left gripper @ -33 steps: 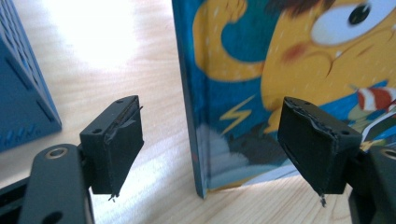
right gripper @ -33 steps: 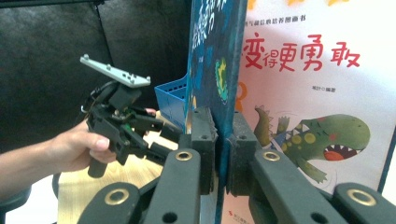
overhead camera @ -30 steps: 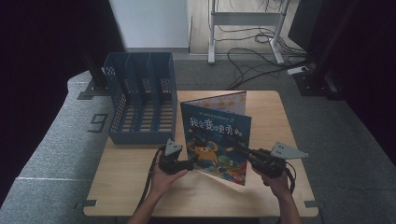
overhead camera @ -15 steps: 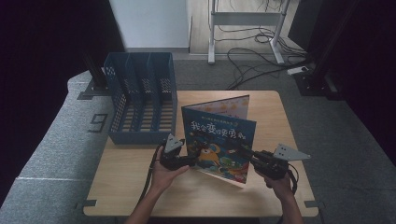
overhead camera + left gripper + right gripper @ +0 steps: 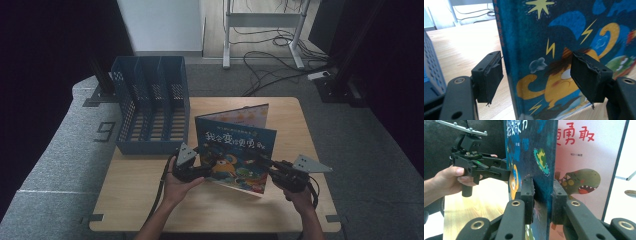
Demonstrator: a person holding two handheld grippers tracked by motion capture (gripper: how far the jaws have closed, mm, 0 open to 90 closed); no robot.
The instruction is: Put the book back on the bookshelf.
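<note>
A children's book [image 5: 235,145] with a dark blue cartoon cover stands upright on the wooden table [image 5: 150,200], opened in a V. My right gripper [image 5: 263,163] holds the front cover's free edge. In the right gripper view, the gripper [image 5: 543,200] has its two pads pressed on that cover [image 5: 531,150], with the pink back cover [image 5: 586,157] behind. My left gripper [image 5: 204,167] is at the book's spine side. In the left gripper view, the gripper [image 5: 537,75] is open, its jaws straddling the spine edge of the book [image 5: 554,30] with gaps on both sides.
A blue slotted file organizer [image 5: 150,105] stands at the table's back left, close to the book's spine. Bare wood lies in front of the book. Beyond the table, cables [image 5: 270,55] run across the floor around a metal stand.
The front cover has swung slightly rightward with my right gripper, opening the book a little wider. My left gripper has hardly moved.
</note>
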